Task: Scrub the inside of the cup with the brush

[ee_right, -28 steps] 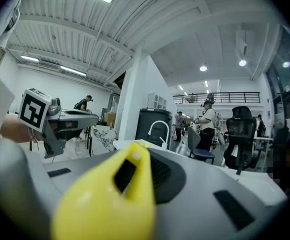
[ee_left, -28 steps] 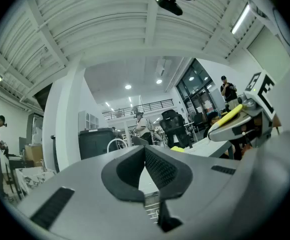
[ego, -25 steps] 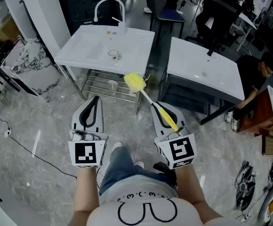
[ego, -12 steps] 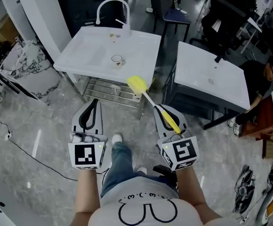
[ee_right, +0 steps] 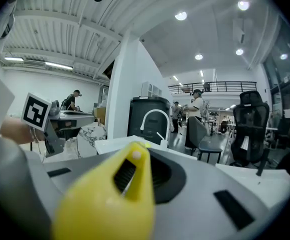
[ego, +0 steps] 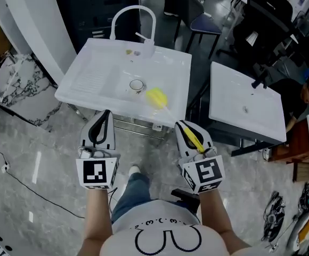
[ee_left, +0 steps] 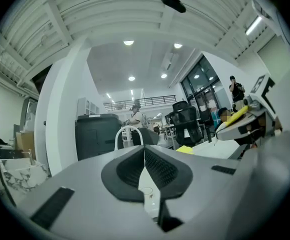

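The scrubbing has not begun: the cup (ego: 137,85) stands alone near the middle of the sink (ego: 90,73), and nothing touches it. Your right gripper (ego: 184,127) is clamped on the yellow handle of the brush (ego: 157,97), so picking up the tool is done. Your left gripper (ego: 105,116) has its claw fully closed with nothing inside. What is left, I judge, is to steady the cup and put the brush in. The long axis of the brush runs from your right gripper forward and left, and its sponge head hangs above the front edge of the sink, just beside the cup.
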A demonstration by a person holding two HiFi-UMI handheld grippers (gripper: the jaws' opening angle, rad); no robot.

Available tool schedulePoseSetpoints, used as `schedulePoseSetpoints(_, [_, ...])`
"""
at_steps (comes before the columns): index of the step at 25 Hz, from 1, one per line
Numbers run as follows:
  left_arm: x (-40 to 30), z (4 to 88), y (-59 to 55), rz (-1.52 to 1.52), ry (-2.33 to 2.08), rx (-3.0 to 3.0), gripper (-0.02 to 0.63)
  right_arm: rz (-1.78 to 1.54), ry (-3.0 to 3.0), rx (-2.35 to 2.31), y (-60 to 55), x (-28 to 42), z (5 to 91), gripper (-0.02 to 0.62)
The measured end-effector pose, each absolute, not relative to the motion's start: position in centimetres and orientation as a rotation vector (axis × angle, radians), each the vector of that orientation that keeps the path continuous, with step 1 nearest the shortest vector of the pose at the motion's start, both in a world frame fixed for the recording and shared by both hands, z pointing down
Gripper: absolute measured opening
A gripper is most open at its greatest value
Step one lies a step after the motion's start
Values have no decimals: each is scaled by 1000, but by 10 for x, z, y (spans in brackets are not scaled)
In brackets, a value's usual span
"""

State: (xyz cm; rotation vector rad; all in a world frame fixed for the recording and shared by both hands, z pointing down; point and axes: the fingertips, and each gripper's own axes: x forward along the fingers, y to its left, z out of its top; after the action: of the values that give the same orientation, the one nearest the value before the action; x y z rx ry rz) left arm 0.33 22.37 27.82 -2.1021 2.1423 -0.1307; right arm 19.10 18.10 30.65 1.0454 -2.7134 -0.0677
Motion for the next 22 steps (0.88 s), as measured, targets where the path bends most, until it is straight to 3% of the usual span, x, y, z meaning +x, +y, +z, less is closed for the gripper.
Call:
schedulePoseSetpoints(9, [-71,294,150,-146,2124,-2180,17,-39,-2632,1121,107,129,316,43])
schedulePoseSetpoints(22, [-110,337,65,-187,2143,-2321,17,80,-2570,1061,27,99,350,43])
